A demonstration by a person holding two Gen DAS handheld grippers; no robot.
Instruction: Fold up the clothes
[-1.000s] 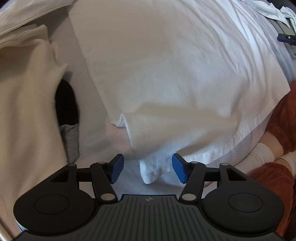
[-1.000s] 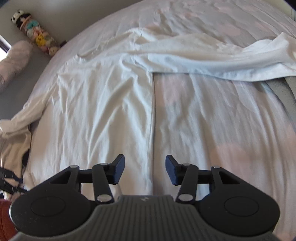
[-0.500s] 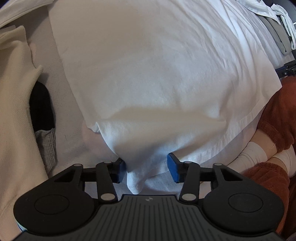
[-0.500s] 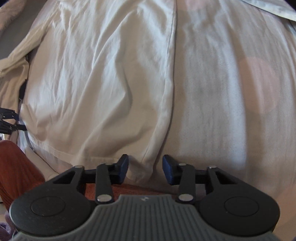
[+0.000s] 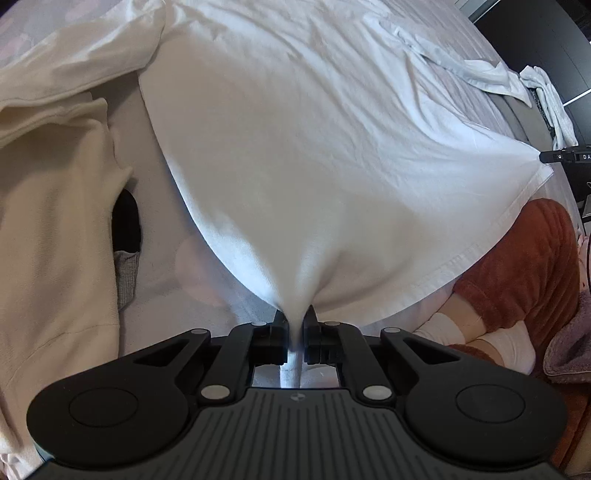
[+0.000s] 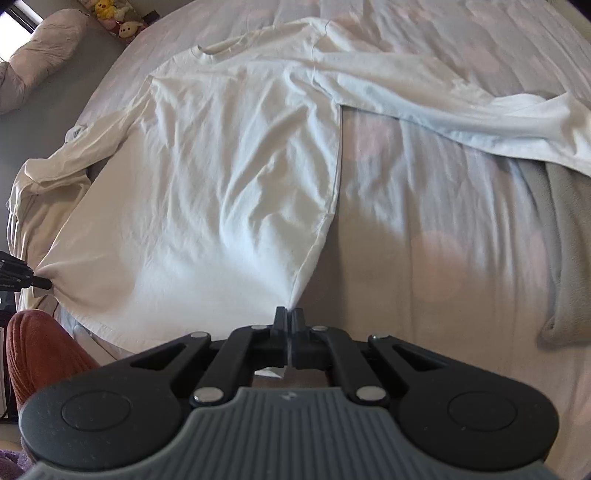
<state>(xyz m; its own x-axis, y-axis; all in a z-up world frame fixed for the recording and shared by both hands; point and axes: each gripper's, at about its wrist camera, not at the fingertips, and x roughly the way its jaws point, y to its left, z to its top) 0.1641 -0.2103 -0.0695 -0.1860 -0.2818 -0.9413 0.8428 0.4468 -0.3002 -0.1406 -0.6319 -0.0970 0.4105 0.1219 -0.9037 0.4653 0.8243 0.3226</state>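
Note:
A white long-sleeved shirt [image 5: 314, 147] [image 6: 229, 184] lies spread on the bed, its bottom hem lifted and stretched taut at both near corners. My left gripper [image 5: 294, 317] is shut on one hem corner, a pinch of white cloth squeezed between its jaws. At the opposite corner my right gripper [image 6: 289, 314] is shut on the shirt's side seam where it meets the hem. Each gripper shows small at the other view's edge, the right gripper [image 5: 563, 156] and the left gripper [image 6: 22, 275]. The shirt's sleeves trail away at the far side.
A cream knit garment [image 5: 51, 229] lies to the left over something dark [image 5: 127, 225]. A grey blanket [image 6: 565, 236] rests on the bed at right. The person's rust-coloured trouser legs [image 5: 524, 258] and white socks are close by. Plush toys [image 6: 114, 14] and a pillow stand far off.
Both grippers went from open over the hem to shut on its corners, then rose, pulling the hem up off the bed and taut between them.

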